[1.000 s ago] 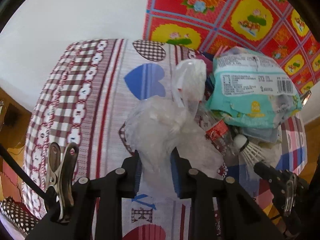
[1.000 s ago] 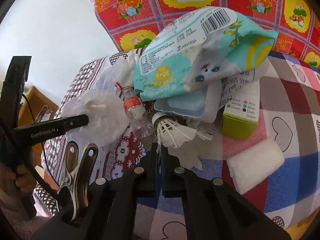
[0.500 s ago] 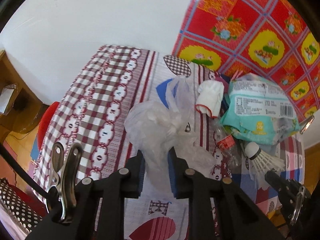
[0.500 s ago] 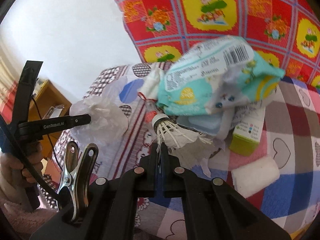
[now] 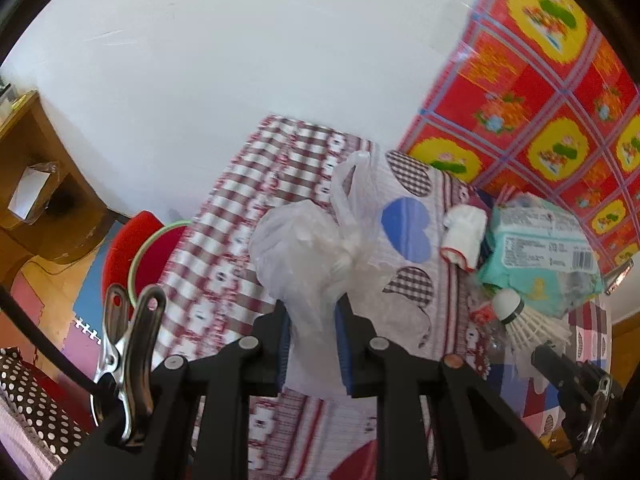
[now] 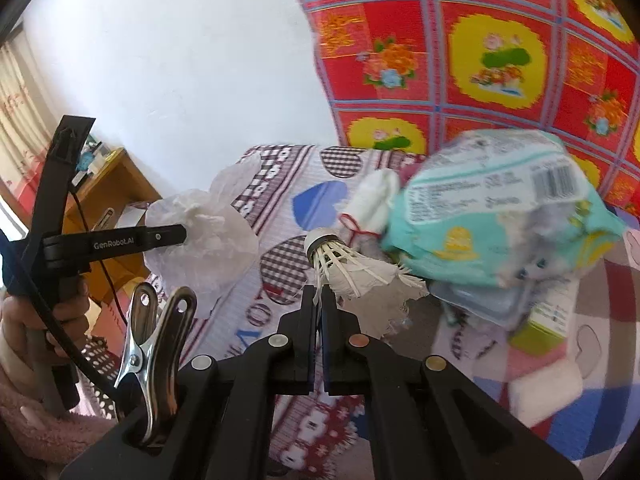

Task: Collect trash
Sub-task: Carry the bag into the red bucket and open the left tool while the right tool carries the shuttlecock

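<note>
In the lower centre of the left view, the left gripper (image 5: 312, 340) is closed tight on a crumpled clear plastic bag (image 5: 308, 252), probably so the bag can take the trash. In the centre of the right view, the right gripper (image 6: 319, 300) is pinched fully on a feather of the white shuttlecock (image 6: 344, 266), clear of the patterned bedcloth (image 6: 280, 192), likely to drop it into that bag

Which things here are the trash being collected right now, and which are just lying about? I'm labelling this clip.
In hand:
- plastic bag, in left gripper
- shuttlecock, in right gripper

Lying about:
- teal wipes pack
- green box
- white sponge
- rolled white cloth
</note>
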A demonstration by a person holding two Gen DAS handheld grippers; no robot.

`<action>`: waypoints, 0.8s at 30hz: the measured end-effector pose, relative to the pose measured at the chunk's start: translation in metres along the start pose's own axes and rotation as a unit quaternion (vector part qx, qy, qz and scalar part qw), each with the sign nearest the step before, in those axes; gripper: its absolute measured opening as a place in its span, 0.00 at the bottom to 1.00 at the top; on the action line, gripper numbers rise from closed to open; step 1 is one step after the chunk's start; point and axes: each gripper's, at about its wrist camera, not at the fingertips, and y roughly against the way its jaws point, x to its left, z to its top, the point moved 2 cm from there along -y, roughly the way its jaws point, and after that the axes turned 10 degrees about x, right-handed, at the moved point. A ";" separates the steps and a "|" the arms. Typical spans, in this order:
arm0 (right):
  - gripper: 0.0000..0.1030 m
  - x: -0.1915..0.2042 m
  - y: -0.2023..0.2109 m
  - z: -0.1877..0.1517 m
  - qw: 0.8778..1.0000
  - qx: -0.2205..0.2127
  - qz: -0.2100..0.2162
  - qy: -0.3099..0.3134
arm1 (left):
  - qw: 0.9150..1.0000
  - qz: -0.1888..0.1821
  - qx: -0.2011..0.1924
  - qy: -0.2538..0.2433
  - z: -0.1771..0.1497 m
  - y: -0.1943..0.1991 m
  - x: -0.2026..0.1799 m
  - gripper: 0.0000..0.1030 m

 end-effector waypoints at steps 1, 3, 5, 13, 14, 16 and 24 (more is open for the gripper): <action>0.03 0.005 -0.003 0.002 1.000 0.002 0.001 0.002 | 1.000 0.001 -0.002 0.003 0.002 0.002 0.007 0.20; 0.03 0.015 -0.007 0.006 1.000 0.006 0.004 0.007 | 1.000 0.004 -0.004 0.010 0.004 0.004 0.020 0.20; 0.03 0.026 -0.012 0.009 1.000 0.009 0.006 0.012 | 1.000 0.006 -0.006 0.019 0.004 0.005 0.036 0.20; 0.03 0.071 -0.032 0.026 0.999 0.020 0.014 0.041 | 0.998 0.020 -0.015 0.059 0.003 0.008 0.097 0.20; 0.03 0.076 -0.035 0.029 0.999 0.022 0.015 0.044 | 0.998 0.022 -0.016 0.065 0.005 0.008 0.106 0.20; 0.03 0.087 -0.042 0.034 0.998 0.026 0.016 0.054 | 0.997 0.026 -0.017 0.072 0.007 0.008 0.121 0.20; 0.03 0.130 -0.063 0.050 0.995 0.040 0.019 0.086 | 0.995 0.033 -0.012 0.096 0.014 -0.001 0.170 0.20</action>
